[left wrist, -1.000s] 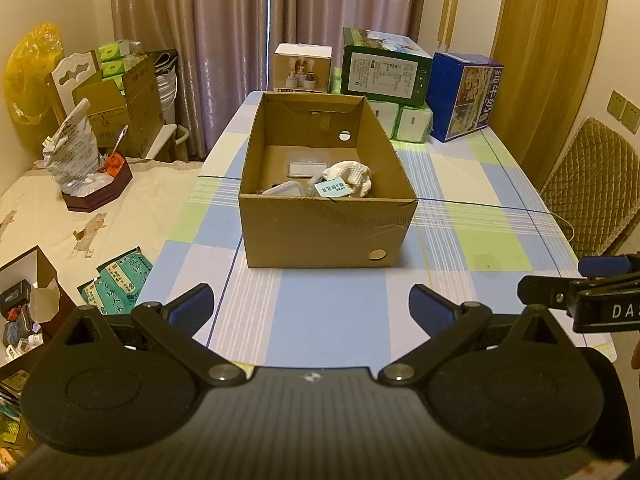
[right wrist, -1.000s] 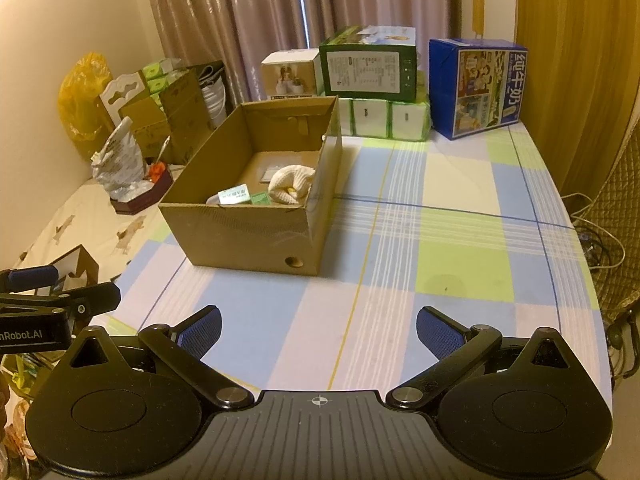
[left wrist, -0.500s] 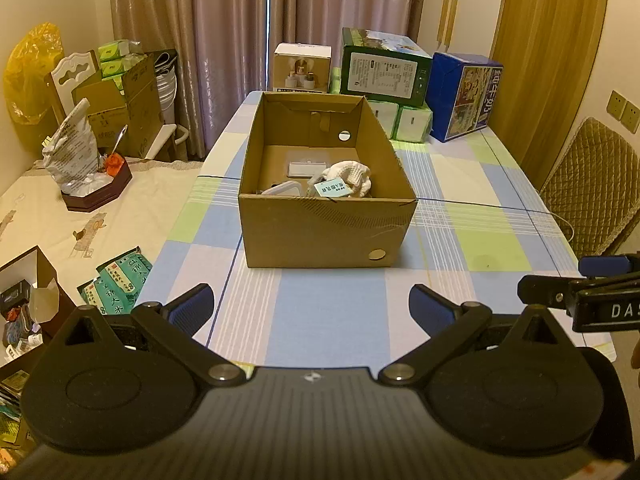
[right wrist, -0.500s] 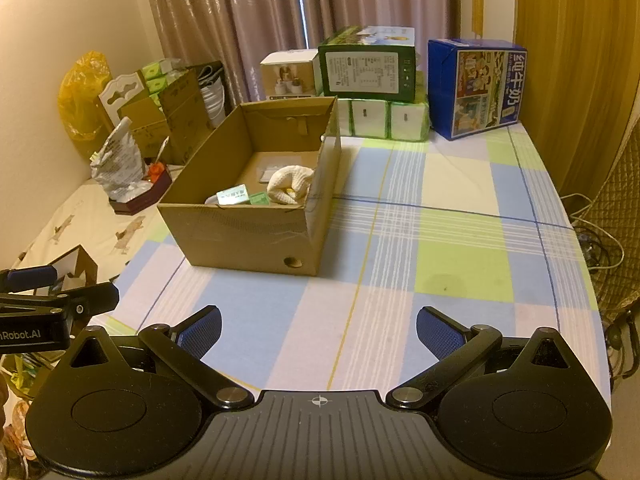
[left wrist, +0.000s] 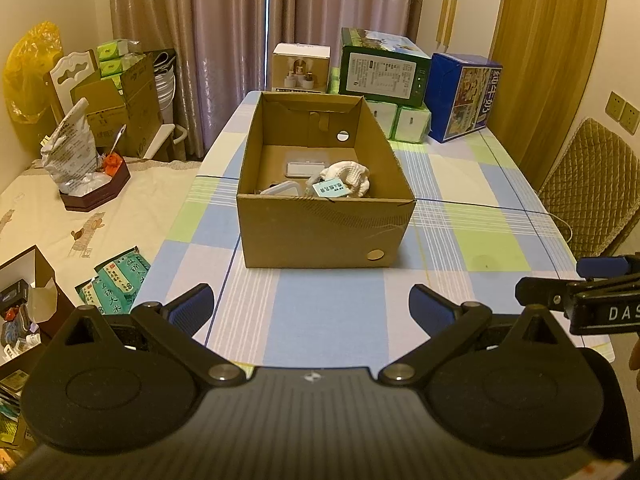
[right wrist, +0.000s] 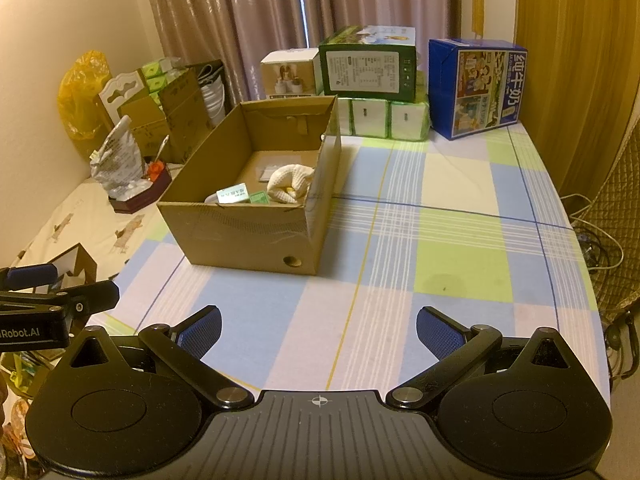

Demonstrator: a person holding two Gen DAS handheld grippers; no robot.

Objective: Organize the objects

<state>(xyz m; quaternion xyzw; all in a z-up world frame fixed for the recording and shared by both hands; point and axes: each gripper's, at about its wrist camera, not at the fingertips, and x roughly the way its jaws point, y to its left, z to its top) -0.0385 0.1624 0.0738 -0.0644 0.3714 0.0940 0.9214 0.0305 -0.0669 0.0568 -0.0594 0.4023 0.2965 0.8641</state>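
Cardboard box (left wrist: 320, 236) set long axis near-to-far on table (left wrist: 460, 240), far of left gripper (left wrist: 310, 308) and right gripper (right wrist: 318, 330), both spread apart, nothing held.

The left gripper (left wrist: 311, 309) is black, with two round flat discs at the bottom, thin black arms, shiny silver screws and a ridged dark plate in the middle that has a small white mark. Its two fingers (left wrist: 193, 307) end in bumpy blue pads. The right gripper (right wrist: 319, 330) looks just the same, with blue fingertips (right wrist: 436, 332) and a little white cross mark, and from the side its black body shows white letters, "DAS" on one and "Robot.AI" on the other.
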